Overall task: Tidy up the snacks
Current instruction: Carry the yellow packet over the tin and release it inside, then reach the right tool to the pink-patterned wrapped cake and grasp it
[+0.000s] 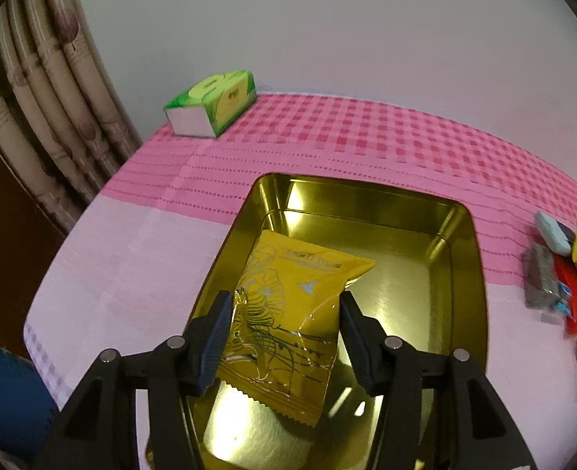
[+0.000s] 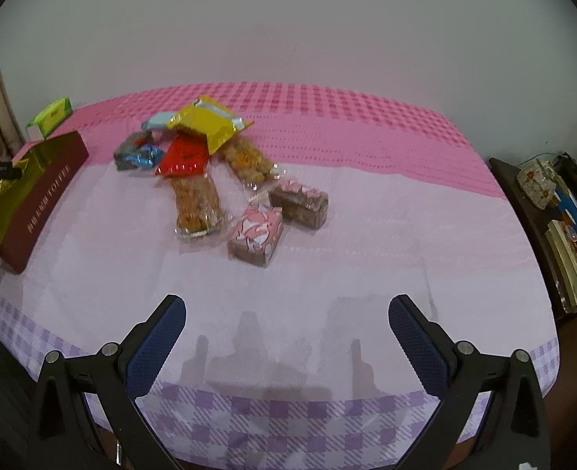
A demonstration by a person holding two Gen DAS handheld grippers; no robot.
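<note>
Holding a yellow snack packet (image 1: 288, 313) between its blue-padded fingers (image 1: 214, 340), the left gripper (image 1: 284, 337) is clamped on the packet's two side edges, above the open gold tin (image 1: 460, 274). The packet hangs tilted inside the tin's rim, its far end low over the shiny floor, its near serrated edge raised.

Tin: rectangular, gold inside, dark red outside with pale lettering on its long side, standing on the left part of the table.

Right gripper (image 2: 287, 337): jaws spread wide, nothing between them, hovering over the bare pale near part of the tablecloth (image 2: 366, 266).

Loose snacks, in a heap right of the tin, near mid-table:
- one yellow foil packet (image 2: 210, 125), farthest;
- one pale blue packet (image 2: 159, 120), beside it;
- one red packet (image 2: 182, 156);
- one grey and blue packet (image 2: 135, 154), left of the red;
- two clear bags of golden-brown pieces (image 2: 198, 205), (image 2: 247, 158);
- two pink-and-white wrapped blocks (image 2: 255, 235), (image 2: 299, 199), nearest, touching at a corner.

Green tissue pack (image 1: 214, 102): far left corner, on the pink check.

Curtain (image 1: 45, 90): patterned, left of the table.
</note>
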